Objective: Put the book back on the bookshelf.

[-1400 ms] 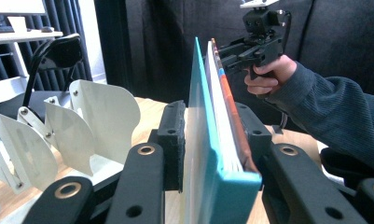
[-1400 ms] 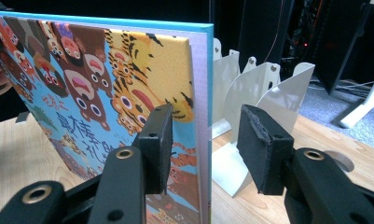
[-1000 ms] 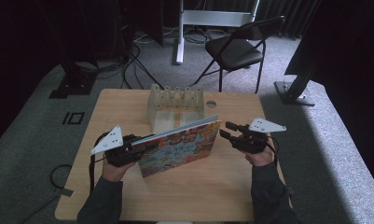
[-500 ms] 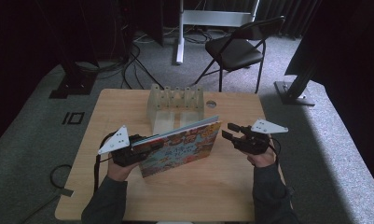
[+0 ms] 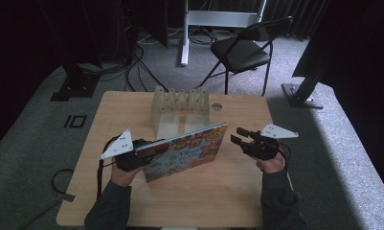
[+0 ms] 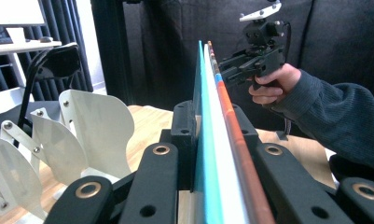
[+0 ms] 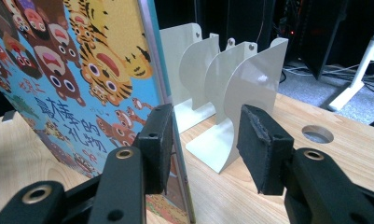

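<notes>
A thin picture book (image 5: 189,151) with cartoon tigers on its cover stands on its long edge on the wooden table (image 5: 132,201), leaning back. My left gripper (image 5: 149,152) is shut on the book's left end, and its jaws have just been closing on it. In the left gripper view the black pads (image 6: 184,121) clamp the book (image 6: 212,154) edge-on. My right gripper (image 5: 237,135) is open at the book's right end. In the right gripper view the cover (image 7: 72,70) stands just inside the left pad (image 7: 159,144), while the other pad is well clear.
A white metal file rack (image 5: 180,108) with several curved dividers stands just behind the book. It also appears in the left gripper view (image 6: 96,130) and the right gripper view (image 7: 240,88). A round cable hole (image 5: 217,107) lies beside it. A black folding chair (image 5: 242,50) stands beyond the table.
My right gripper has edged slightly left toward the book's right end. The left gripper and the book have stayed about where they were.
</notes>
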